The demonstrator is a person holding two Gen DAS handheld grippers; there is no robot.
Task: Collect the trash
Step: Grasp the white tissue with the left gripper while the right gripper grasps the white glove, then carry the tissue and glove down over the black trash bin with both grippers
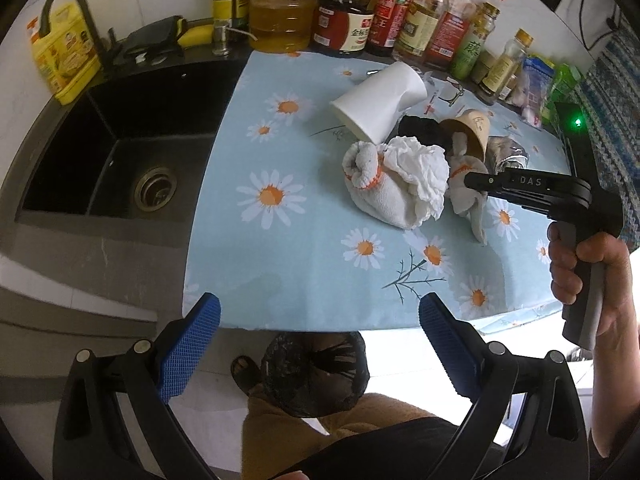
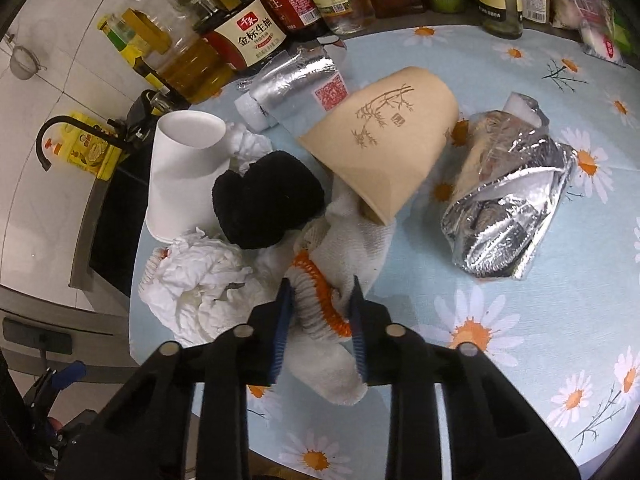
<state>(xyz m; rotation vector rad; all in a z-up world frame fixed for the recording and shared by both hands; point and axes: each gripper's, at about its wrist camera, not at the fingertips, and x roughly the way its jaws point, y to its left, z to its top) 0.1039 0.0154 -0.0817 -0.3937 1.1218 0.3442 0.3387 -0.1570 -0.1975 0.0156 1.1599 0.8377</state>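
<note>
My right gripper (image 2: 320,308) pinches the white glove (image 2: 320,320) by its orange cuff; my left gripper (image 1: 320,320) hangs wide, empty. The glove's far end lies under the brown paper cup (image 2: 380,148), so I judge lifting could roll the cup away.

My own pads (image 2: 320,320) cover the middle of the white glove (image 2: 320,368). The brown paper cup (image 2: 384,148) hides that glove's fingers. The condiment bottles (image 2: 256,40) along the tablecloth's (image 2: 500,300) far edge lose their tops to the frame.

sink (image 1: 120,152) left of cloth-covered counter (image 1: 296,248)
</note>
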